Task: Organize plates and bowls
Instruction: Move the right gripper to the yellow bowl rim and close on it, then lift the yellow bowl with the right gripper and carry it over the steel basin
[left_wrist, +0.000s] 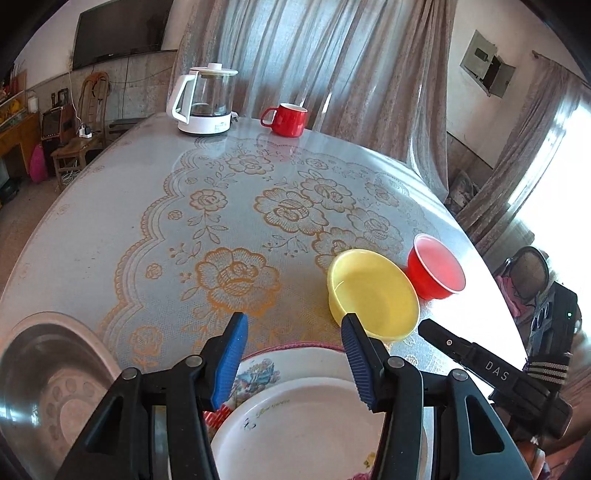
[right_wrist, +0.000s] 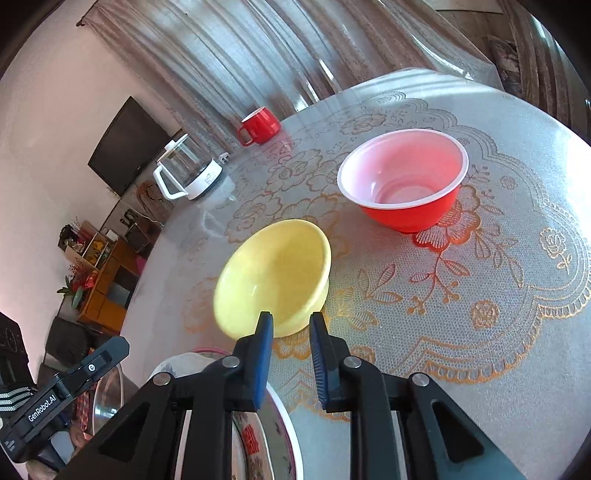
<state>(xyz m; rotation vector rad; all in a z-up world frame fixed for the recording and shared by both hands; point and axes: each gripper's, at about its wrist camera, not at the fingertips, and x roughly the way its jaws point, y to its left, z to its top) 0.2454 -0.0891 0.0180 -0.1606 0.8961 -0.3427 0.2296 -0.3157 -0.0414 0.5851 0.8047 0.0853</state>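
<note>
A yellow bowl (left_wrist: 373, 291) (right_wrist: 275, 273) sits upright on the round table, with a red bowl (left_wrist: 436, 267) (right_wrist: 406, 181) just beyond it, apart from it. A white plate (left_wrist: 295, 424) lies stacked on a patterned plate (left_wrist: 258, 369) at the near edge; the plates also show in the right wrist view (right_wrist: 269, 435). My left gripper (left_wrist: 293, 354) is open and empty above the plates. My right gripper (right_wrist: 291, 358) is open and empty, its fingertips right at the yellow bowl's near rim; its black body (left_wrist: 491, 369) shows in the left wrist view.
A steel bowl (left_wrist: 48, 387) sits at the near left edge. A glass kettle (left_wrist: 205, 101) and a red mug (left_wrist: 286, 119) stand at the far side. A lace-patterned cloth (left_wrist: 221, 221) covers the table. Curtains hang behind it.
</note>
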